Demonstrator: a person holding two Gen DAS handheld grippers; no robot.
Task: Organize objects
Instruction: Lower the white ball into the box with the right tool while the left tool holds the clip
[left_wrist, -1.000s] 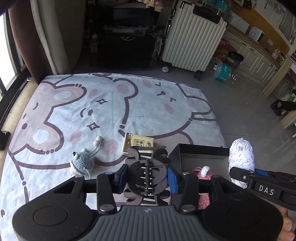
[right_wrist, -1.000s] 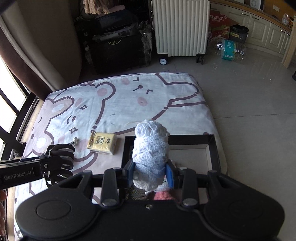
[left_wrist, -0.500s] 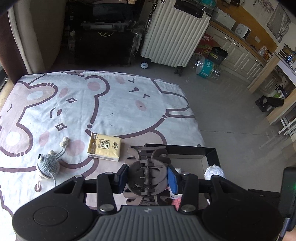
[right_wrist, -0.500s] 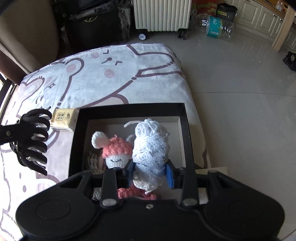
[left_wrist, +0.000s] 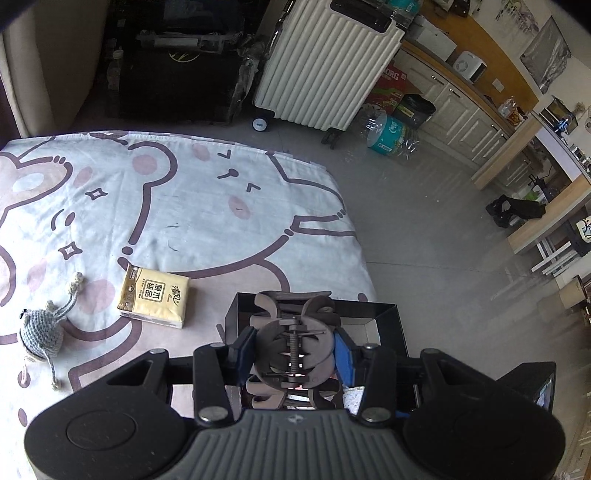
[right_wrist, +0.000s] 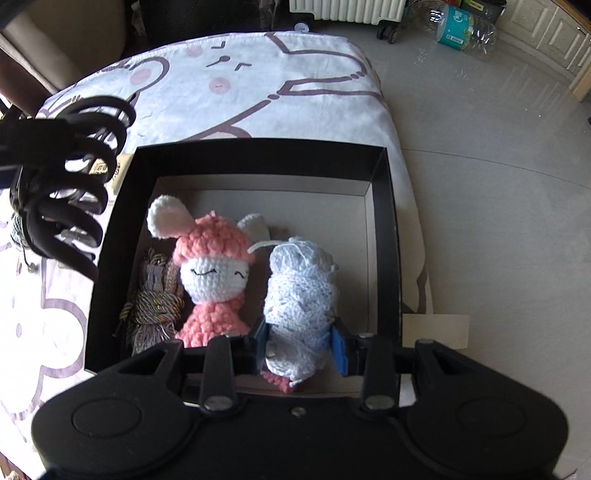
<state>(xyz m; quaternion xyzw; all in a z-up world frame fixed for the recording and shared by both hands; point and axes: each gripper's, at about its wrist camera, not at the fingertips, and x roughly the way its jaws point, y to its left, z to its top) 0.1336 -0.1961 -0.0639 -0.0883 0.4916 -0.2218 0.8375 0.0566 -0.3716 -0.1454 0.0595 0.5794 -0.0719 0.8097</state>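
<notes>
Right gripper (right_wrist: 300, 345) clenched on the pale blue yarn ball (right_wrist: 300, 295), held low inside the black box (right_wrist: 386, 236), right of the pink crochet doll (right_wrist: 212, 273). Best set it on bare floor before letting go. Left gripper (left_wrist: 293, 354) clamps the dark hair claw (left_wrist: 293, 349) above the box's left side. Box also holds a corded tassel (right_wrist: 153, 306). Tissue pack (left_wrist: 155, 297) and grey crochet toy (left_wrist: 38, 332) lie on the sheet, left.
</notes>
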